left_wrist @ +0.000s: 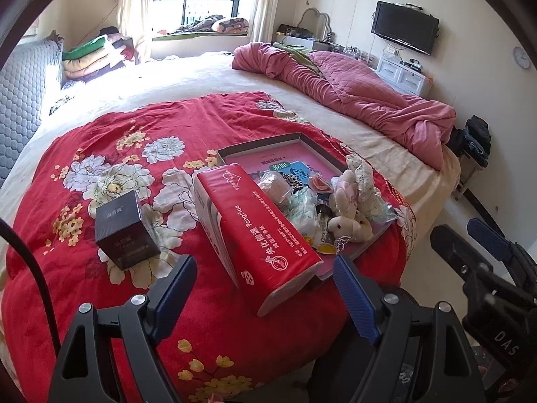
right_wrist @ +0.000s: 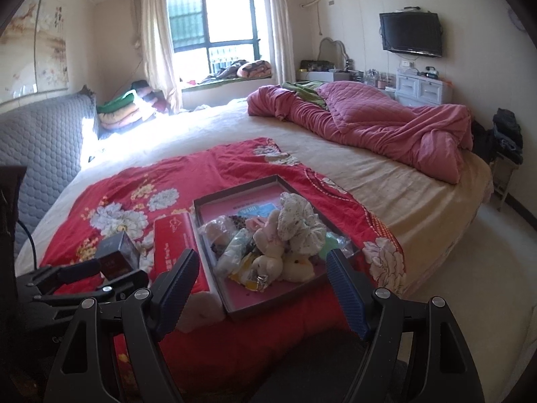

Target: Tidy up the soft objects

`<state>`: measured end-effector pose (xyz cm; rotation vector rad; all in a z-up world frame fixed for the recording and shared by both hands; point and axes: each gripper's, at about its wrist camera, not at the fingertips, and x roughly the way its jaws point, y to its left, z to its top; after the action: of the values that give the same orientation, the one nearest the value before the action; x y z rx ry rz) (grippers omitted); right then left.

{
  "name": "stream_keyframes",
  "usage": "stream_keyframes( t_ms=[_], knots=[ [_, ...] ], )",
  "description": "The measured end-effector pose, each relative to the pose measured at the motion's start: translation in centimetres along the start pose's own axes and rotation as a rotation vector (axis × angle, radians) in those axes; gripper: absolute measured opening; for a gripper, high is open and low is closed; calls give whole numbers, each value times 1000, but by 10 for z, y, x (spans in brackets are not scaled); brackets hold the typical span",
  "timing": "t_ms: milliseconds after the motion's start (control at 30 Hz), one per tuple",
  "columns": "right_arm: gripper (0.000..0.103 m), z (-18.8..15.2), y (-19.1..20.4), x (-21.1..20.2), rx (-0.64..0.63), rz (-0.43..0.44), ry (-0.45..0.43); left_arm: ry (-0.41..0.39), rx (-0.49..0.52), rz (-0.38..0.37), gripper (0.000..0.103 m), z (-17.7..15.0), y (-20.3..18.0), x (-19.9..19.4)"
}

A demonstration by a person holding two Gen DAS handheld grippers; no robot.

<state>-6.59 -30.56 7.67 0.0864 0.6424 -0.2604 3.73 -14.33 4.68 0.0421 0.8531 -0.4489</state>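
Plush toys (right_wrist: 275, 255), seemingly 2 or 3, are lying heaped in a tray (right_wrist: 285, 302), ahead of the right tool (right_wrist: 261, 285), its jaws gaping apart.

On the bed (right_wrist: 386, 181) a spread cloth (right_wrist: 174, 181) bears a tray (right_wrist: 235, 305) of small soft toys (right_wrist: 272, 255). Left of the tray, touching it, lies a tissue pack (left_wrist: 268, 235); farther left stands a small box (left_wrist: 122, 231). A rumpled quilt (right_wrist: 386, 124) lies far right.

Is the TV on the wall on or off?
It looks off. The TV screen is plain black in both views, with no picture or glow showing.
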Motion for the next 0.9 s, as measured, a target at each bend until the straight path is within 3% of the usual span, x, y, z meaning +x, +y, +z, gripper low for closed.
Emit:
stream_keyframes(
  t_ms=[367, 900],
  knots=[
    [79, -27, -1, 29, -4, -46, 130, 59, 24, 59, 82, -15, -3, 22],
    [79, -31, 6, 30, -22, -37, 111, 56, 20, 69, 82, -21, 0, 27]
  ],
)
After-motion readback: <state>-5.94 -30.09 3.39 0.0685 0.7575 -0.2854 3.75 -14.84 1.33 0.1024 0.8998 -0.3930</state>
